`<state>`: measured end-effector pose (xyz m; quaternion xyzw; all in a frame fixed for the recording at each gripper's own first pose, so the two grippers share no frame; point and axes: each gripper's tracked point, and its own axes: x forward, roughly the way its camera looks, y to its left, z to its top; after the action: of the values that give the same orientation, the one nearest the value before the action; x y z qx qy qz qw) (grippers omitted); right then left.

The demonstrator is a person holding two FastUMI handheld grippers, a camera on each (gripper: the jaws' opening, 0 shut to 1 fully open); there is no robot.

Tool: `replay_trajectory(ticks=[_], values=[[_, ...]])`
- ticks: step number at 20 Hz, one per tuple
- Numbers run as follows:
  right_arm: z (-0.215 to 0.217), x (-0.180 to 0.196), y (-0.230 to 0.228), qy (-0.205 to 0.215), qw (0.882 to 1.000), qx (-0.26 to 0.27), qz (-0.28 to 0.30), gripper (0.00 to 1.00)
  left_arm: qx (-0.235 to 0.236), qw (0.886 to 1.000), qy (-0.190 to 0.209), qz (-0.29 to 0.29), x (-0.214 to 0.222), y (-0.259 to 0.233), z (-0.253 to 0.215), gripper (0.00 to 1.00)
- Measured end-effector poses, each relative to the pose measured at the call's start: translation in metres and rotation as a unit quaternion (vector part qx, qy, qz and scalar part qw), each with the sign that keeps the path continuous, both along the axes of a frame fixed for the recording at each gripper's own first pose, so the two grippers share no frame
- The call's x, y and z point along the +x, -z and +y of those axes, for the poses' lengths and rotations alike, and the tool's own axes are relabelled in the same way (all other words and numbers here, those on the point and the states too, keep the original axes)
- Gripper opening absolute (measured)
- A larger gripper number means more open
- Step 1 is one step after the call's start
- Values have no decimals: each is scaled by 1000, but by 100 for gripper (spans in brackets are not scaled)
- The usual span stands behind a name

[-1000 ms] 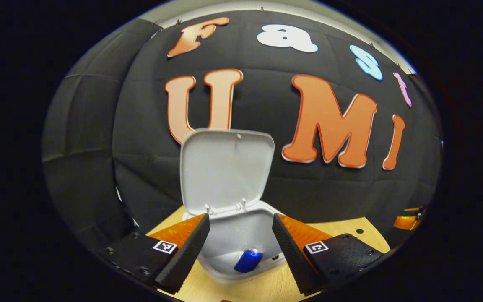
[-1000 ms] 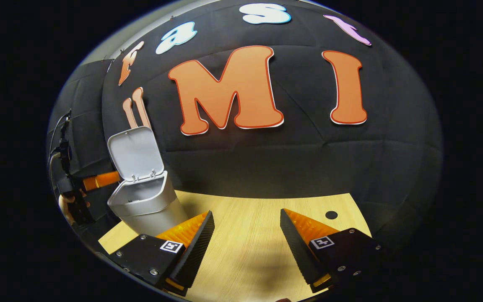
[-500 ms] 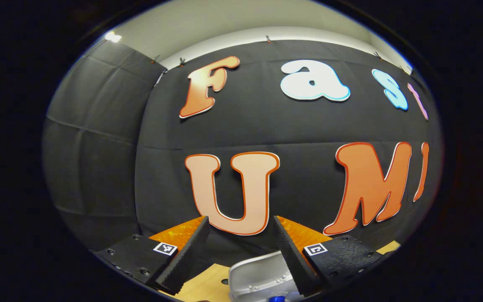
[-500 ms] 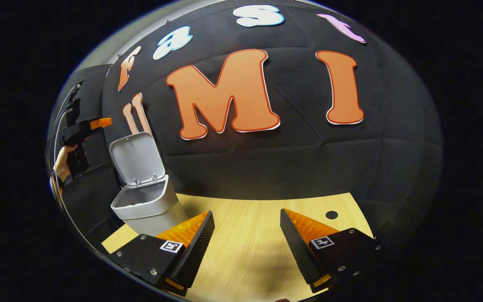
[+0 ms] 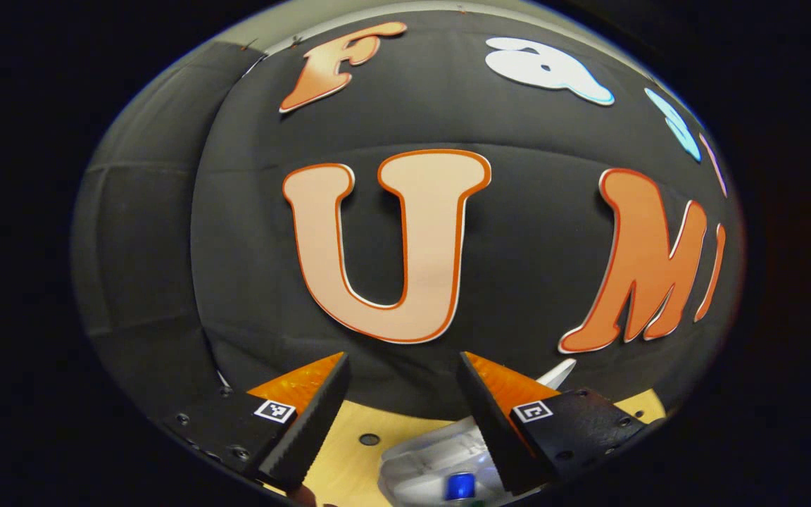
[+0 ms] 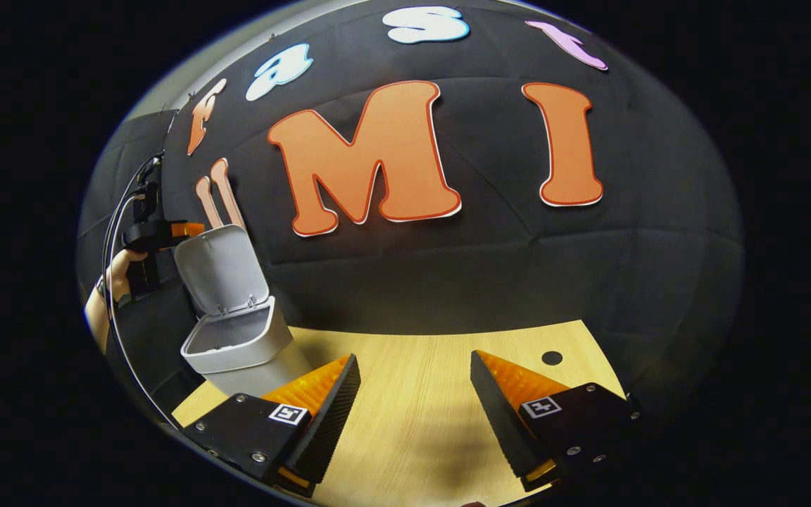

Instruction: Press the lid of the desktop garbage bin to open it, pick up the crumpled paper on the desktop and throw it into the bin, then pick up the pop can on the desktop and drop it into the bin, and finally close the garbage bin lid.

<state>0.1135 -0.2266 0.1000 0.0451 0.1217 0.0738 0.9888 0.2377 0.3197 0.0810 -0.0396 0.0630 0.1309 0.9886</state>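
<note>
Bin lid [image 6: 221,267] touching left claw [image 6: 184,229]

**Bin and can mostly out of sight**

In the left gripper view, the bin [image 5: 419,458] is running off the bottom edge, its right side sitting behind one of the fingers [image 5: 493,429]. The blue pop can [image 5: 460,486] inside is showing just its top. In the right gripper view, the bin's base [image 6: 265,362] is disappearing behind the near finger [image 6: 321,415], and the person's hand [image 6: 115,271] is being cut off at the rim.

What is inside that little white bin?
In the left gripper view, a blue can lies inside the bin. The left gripper finger covers part of the inside, so the crumpled paper cannot be confirmed.
</note>
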Motion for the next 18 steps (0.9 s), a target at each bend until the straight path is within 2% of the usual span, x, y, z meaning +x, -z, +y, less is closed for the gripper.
replay_trajectory(ticks=[1,3,6,8,12,15,16,18], values=[[1,0,0,1,1000,-2,1,94,-16,1000,10,0,-9,6,-7,94],[3,-7,1,-2,1000,0,2,94,-25,999,24,1,-32,22,-23,95],[10,-14,3,-13,1000,6,5,94,34,999,5,13,-72,50,-43,95],[16,-21,1,-24,1000,3,3,94,63,998,4,17,-95,80,-74,95],[19,-31,0,-43,999,1,6,94,80,995,33,43,-113,140,-129,94],[16,-35,1,-49,999,-4,7,94,52,993,18,101,-120,179,-130,93],[15,-36,2,-51,999,-6,8,94,45,996,10,81,-115,172,-126,96],[14,-37,3,-53,999,-7,7,94,41,994,4,103,-122,180,-129,93]])
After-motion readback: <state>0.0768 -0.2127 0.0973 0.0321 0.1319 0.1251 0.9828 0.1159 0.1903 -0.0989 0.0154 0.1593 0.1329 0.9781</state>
